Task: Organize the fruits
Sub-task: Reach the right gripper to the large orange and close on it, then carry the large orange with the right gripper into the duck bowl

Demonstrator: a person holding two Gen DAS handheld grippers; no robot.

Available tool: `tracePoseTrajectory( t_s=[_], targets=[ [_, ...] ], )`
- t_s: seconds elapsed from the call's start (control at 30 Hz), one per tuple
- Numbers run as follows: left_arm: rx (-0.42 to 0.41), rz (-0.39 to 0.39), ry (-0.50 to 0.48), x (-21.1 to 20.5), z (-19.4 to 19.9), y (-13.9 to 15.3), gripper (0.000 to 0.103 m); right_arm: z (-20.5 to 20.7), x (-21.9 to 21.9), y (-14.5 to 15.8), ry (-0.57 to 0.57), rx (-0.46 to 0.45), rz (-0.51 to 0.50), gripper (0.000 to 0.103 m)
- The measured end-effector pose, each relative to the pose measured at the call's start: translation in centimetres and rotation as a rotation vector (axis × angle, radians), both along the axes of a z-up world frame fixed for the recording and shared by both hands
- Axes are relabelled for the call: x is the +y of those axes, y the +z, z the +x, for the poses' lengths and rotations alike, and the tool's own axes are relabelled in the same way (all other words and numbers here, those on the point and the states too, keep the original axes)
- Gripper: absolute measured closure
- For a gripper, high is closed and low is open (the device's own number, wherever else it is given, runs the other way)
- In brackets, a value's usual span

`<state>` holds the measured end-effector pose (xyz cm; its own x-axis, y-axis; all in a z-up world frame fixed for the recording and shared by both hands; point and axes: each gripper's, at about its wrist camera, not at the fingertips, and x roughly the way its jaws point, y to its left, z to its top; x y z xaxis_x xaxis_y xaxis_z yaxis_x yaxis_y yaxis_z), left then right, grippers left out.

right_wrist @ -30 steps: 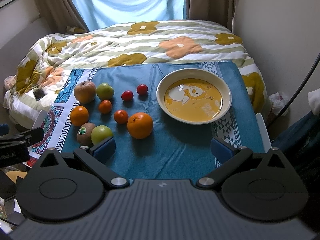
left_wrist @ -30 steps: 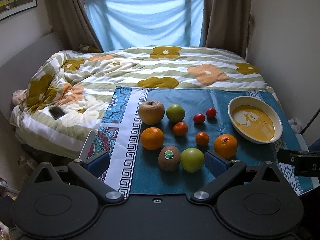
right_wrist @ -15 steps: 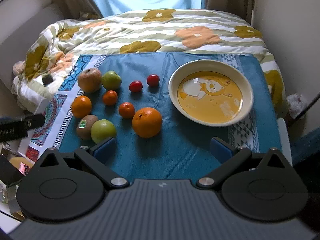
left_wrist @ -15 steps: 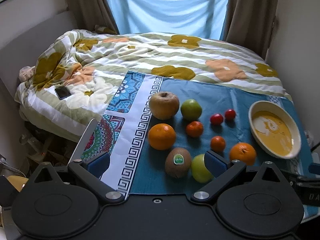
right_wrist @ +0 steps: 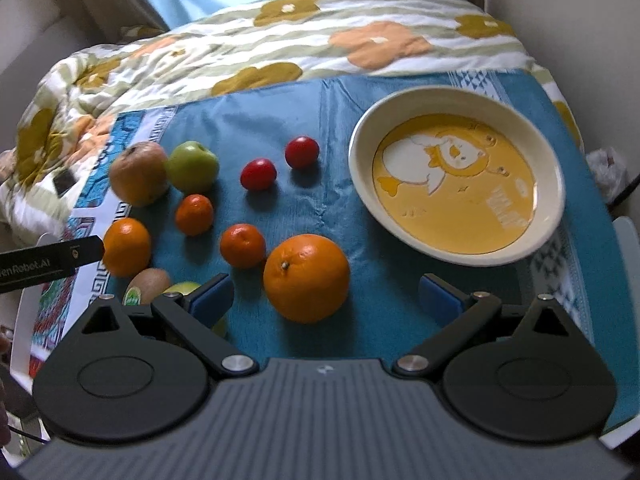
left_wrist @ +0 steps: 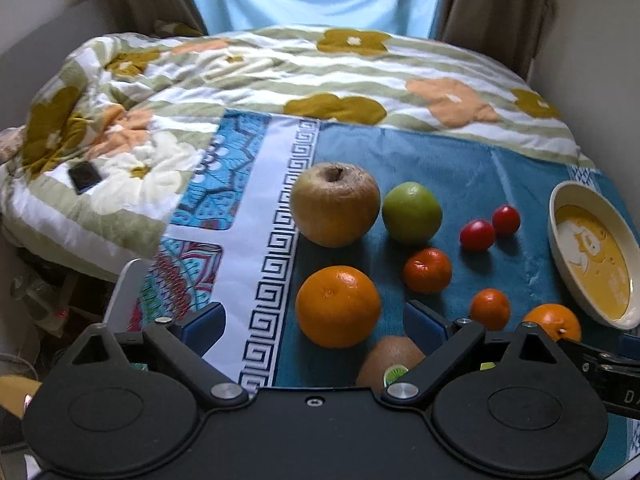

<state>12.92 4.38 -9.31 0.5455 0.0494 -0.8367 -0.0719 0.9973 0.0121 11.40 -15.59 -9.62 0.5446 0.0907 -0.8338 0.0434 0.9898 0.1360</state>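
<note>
Change: our left gripper (left_wrist: 314, 326) and right gripper (right_wrist: 326, 298), both spread, have closed in on round oranges (left_wrist: 338, 306); picking imminent
Shallow yellow-centred bowl (right_wrist: 554, 216): unfilled

I see a bed under a floral quilt (left_wrist: 248, 80), with a blue patterned cloth (right_wrist: 304, 208) and a small dark phone (left_wrist: 85, 176) lying on it.

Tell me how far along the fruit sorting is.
Nothing looks done: the bowl holds no fruit. Both the left gripper and right gripper are open and hold nothing, each with a large orange lying between its fingers. All the fruit remains on the blue cloth.
</note>
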Motion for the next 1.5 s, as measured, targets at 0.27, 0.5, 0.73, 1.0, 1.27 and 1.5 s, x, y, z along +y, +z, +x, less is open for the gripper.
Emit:
tracePoseTrajectory(
  t_s=[0.27,0.5,0.73,1.0,1.27,1.5],
  targets=[
    [0.053,-0.009,-0.092,-0.1,2.5,-2.7,0.008,1.6,1.2,-2.3,-0.073,0.044,0.006,0.0],
    [0.081,-0.008,-0.132,-0.1,3.7,-4.3,0.02,2.3,1.9,-3.5,-0.097,0.069,0.003,0.001],
    [0.087,-0.027,-0.165,-0.1,4.0,-4.9,0.038,2.7,2.4,-3.8,-0.081,0.061,-0.03,0.009],
    [0.07,-0.023,-0.196,-0.1,3.5,-4.9,0.039,3.1,3.3,-4.0,-0.063,0.062,-0.061,0.019],
    [0.052,-0.019,-0.198,0.4,2.6,-4.4,0.039,3.1,3.4,-3.8,-0.065,0.061,-0.097,0.027],
    [-0.003,-0.001,-0.19,0.8,0.8,-2.0,0.039,2.3,2.9,-2.0,-0.087,0.042,-0.093,0.027]
  ],
)
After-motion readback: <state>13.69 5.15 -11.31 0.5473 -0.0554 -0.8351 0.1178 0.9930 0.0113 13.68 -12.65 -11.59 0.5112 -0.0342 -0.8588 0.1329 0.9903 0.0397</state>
